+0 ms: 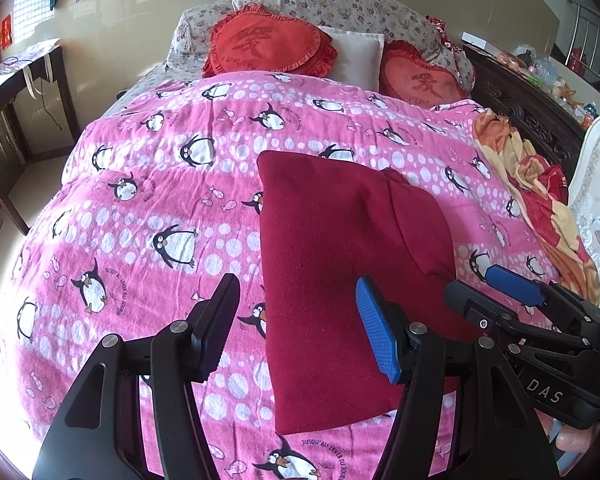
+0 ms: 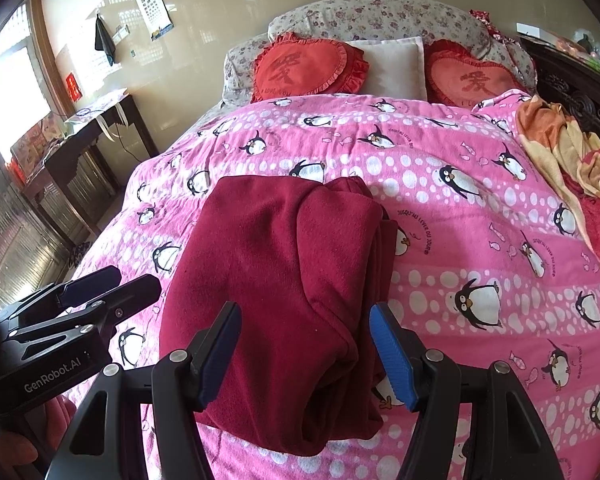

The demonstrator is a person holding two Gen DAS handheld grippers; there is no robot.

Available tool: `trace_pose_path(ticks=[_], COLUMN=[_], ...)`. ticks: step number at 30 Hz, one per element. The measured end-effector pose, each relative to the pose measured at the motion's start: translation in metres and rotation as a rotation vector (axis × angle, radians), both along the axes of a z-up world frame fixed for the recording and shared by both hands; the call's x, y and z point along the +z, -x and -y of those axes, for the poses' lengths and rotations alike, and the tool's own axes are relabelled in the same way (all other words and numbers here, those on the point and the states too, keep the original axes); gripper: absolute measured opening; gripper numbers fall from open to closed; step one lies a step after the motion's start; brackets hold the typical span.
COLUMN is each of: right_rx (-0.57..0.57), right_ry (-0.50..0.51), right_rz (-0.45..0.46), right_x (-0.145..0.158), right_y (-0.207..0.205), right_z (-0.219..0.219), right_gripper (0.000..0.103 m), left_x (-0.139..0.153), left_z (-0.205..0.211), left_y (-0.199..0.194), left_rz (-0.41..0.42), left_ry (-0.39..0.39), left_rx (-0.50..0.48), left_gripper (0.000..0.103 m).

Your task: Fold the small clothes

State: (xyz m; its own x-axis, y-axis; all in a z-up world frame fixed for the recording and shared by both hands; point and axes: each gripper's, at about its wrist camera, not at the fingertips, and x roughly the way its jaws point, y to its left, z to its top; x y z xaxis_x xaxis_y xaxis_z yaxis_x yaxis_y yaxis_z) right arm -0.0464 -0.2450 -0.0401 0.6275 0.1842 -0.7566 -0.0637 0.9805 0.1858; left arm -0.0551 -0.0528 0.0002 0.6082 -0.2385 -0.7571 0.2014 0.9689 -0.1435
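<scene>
Two grippers hang over the bed, and every place here is told from the folded dark red garment (image 2: 284, 280) that lies flat on the pink penguin quilt (image 1: 140, 208).

Nearest, the right gripper (image 2: 304, 356) stands above the garment's near end, its jaws apart with nothing pinched; the cloth shows in the gap below them, and the blue pads (image 2: 392, 360) do not press on it. The left gripper (image 1: 296, 328) hangs at the garment's left edge, jaws likewise apart and empty, one finger over the quilt and the other over red cloth. In the right wrist view the left gripper appears to the left of the garment's near corner, above the quilt.

The garment itself is a neat oblong, folded over along its right side, where layered edges show.

Beyond its right side a crumpled orange and red blanket (image 1: 540, 200) lies at the quilt's edge. Beyond the garment's far end, two red heart cushions (image 2: 308, 66) flank a white pillow (image 2: 396, 66), all resting against floral bedding (image 2: 380, 16). Far to the garment's left, off the bed, a dark wooden table (image 2: 100, 128) stands by the wall.
</scene>
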Motion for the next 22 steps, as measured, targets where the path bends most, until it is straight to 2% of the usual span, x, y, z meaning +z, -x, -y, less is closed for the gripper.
trace_pose_path(ticks=[22], right_rx=[-0.002], right_ry=[-0.012], right_rz=[-0.028], right_x=[-0.01], right_y=[-0.002], right_z=[0.002], right_gripper=[0.064], left_x=[-0.009], left_z=[-0.009], left_y=[-0.007], left_rz=[0.0], left_ry=[0.009], left_rx=[0.01], left_gripper=[0.061])
